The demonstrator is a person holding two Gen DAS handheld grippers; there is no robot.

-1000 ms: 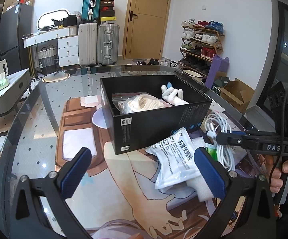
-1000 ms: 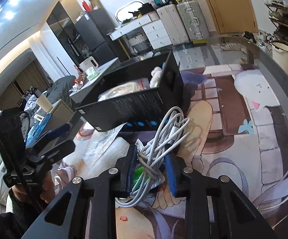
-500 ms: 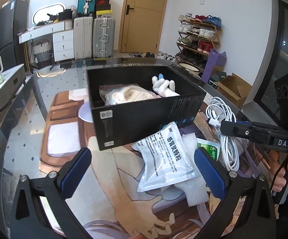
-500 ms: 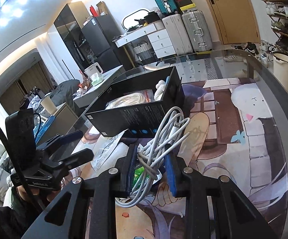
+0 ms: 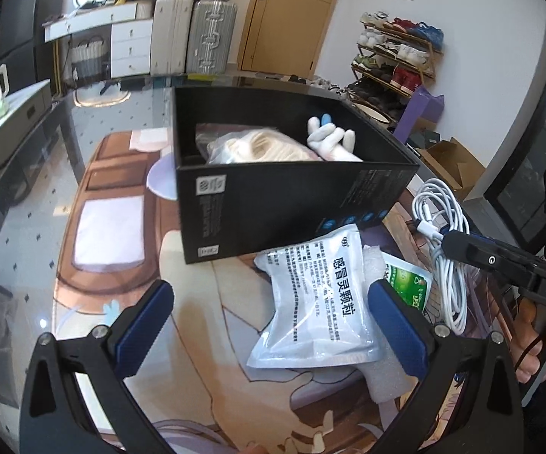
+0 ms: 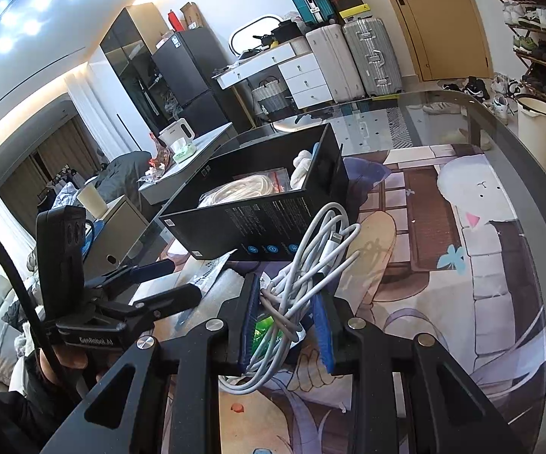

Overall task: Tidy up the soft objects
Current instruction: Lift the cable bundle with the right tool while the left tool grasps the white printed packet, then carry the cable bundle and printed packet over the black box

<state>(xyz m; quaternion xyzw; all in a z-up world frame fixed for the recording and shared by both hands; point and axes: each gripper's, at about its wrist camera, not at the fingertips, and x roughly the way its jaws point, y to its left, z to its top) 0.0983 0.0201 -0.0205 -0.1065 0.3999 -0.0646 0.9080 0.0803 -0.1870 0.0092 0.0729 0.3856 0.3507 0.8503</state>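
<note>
A black box [image 5: 292, 204] stands on the table and holds a bagged cream cord [image 5: 258, 147] and a white glove [image 5: 329, 140]. In front of it lie a white medicine pouch [image 5: 318, 295], a white foam piece [image 5: 386, 374] and a green sachet [image 5: 409, 283]. My left gripper [image 5: 269, 325] is open above the mat, near the pouch. My right gripper [image 6: 284, 325] is shut on a coiled white cable [image 6: 311, 265], held above the table right of the box [image 6: 265, 212]. The cable also shows in the left wrist view [image 5: 443, 242].
The glass table [image 6: 507, 143] carries a printed cartoon mat [image 6: 462, 246]. Its curved edge runs along the right. Suitcases [image 5: 193, 34], a white dresser, a shoe rack [image 5: 397, 53] and a side table with a kettle stand beyond.
The right gripper has lifted the white cable higher off the table. The left gripper has shifted so the box and pouch sit more to the right in its view.
</note>
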